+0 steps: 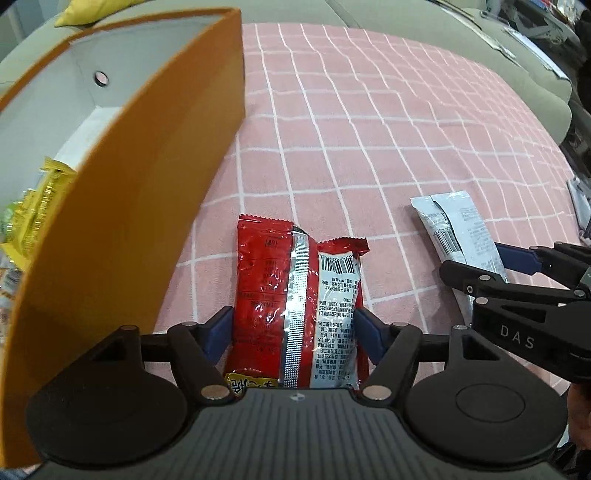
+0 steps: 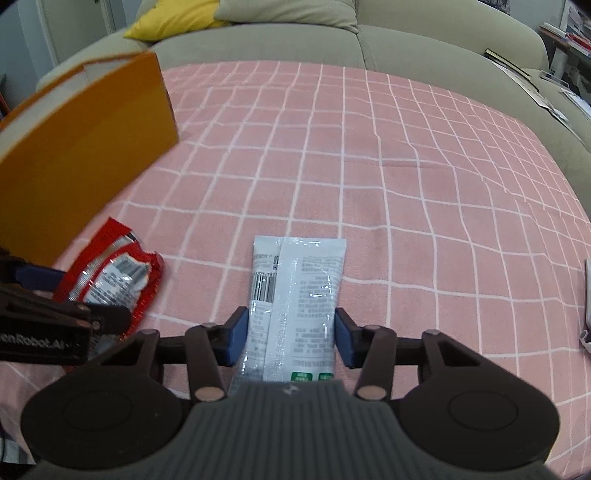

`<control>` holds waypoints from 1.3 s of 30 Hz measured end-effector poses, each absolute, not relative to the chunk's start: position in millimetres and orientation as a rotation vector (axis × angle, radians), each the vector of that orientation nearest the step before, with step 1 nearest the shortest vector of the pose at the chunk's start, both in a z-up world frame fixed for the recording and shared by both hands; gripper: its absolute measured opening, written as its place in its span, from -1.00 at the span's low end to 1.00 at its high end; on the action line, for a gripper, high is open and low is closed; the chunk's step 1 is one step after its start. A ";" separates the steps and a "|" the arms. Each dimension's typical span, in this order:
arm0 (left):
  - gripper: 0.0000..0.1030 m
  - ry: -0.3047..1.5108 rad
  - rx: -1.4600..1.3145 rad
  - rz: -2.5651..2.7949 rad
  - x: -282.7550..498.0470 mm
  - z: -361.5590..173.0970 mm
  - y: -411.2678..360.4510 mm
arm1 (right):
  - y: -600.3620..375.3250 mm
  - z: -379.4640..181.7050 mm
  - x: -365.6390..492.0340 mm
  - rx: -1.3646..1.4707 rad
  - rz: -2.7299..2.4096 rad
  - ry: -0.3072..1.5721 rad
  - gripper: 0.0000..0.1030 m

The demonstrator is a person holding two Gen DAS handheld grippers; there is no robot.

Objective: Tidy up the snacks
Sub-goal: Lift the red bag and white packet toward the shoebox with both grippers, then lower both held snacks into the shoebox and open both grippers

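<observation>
- My left gripper (image 1: pixel 293 332) sits at the bottom centre of the left wrist view, its blue pads closed against both sides of the red snack packet (image 1: pixel 295 306), which lies back side up with its silver seam and barcode showing.
- My right gripper (image 2: pixel 290 338) sits at the bottom centre of the right wrist view, its blue pads pressed to the two long edges of the white snack packet (image 2: pixel 297 302), printed back facing up.
- Both packets rest on the pink checked cloth (image 2: pixel 369 166); I cannot tell whether either is lifted off it.
- In the left wrist view the right gripper shows at the right edge, over the white packet's near end.
- The orange box (image 1: pixel 129 184) stands in the left part of the frame, just beside the red packet, its white inside open to view.
- Yellow snack packets (image 1: pixel 37 214) lie inside the box at the far left.
- A grey sofa (image 2: pixel 406 40) with a yellow cushion (image 2: pixel 173 18) runs along the top of the frame.
</observation>
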State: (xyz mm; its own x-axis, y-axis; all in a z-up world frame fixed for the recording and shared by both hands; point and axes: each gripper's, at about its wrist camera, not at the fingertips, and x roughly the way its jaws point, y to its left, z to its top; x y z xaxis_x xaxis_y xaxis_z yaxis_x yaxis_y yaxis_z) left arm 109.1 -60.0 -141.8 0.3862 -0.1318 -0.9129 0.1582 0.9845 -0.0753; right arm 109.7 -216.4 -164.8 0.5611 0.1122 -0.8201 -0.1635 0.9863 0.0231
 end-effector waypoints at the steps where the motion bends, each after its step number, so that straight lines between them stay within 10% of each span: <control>1: 0.55 1.149 0.019 -0.173 106.6 -136.6 -57.7 | -215.0 -160.9 108.0 -0.059 0.165 0.951 -0.10; 23: 0.56 0.845 -0.133 0.015 78.5 -0.5 28.1 | -134.8 -36.2 100.5 -0.234 0.439 0.629 -0.11; 39: 0.56 0.925 -0.121 0.146 149.3 -7.4 113.4 | 3.3 -28.4 173.3 -0.543 0.689 0.527 -0.11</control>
